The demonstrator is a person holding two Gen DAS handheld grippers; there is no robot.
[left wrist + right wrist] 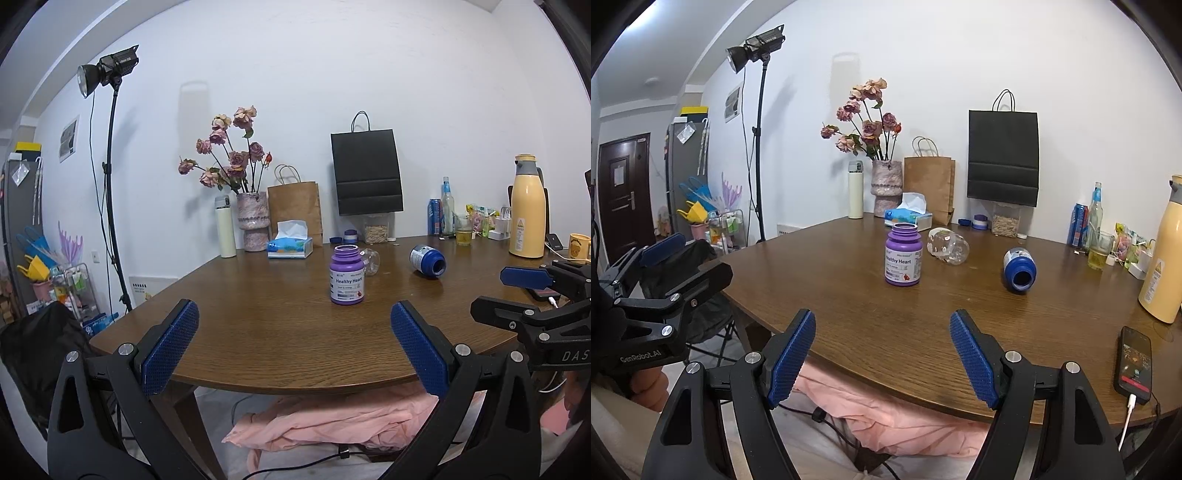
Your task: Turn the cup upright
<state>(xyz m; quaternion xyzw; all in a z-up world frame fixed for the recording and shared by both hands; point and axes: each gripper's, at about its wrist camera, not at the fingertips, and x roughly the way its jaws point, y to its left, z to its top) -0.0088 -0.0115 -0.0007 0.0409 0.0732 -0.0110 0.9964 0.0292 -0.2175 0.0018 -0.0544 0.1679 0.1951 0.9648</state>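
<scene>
A dark blue jar point(427, 260) point(1019, 270) lies on its side on the brown table point(258, 295), its open mouth facing me. A clear plastic jar point(371, 261) point(949, 247) also lies on its side, just behind a purple "Healthy Heart" jar point(346, 277) point(903, 258) that stands upright without a lid. My left gripper point(294, 310) hangs open over the table's near edge, empty, well short of the purple jar. My right gripper point(882, 319) is open and empty too, near the same edge and far from the blue jar.
A phone point(1134, 365) on a cable lies at the right front. A yellow thermos point(1161, 258), a glass of drink point(1100, 251), bottles and a can stand at the right. Tissue box point(908, 214), vase, flask and paper bags line the back. Pink cloth lies under the table.
</scene>
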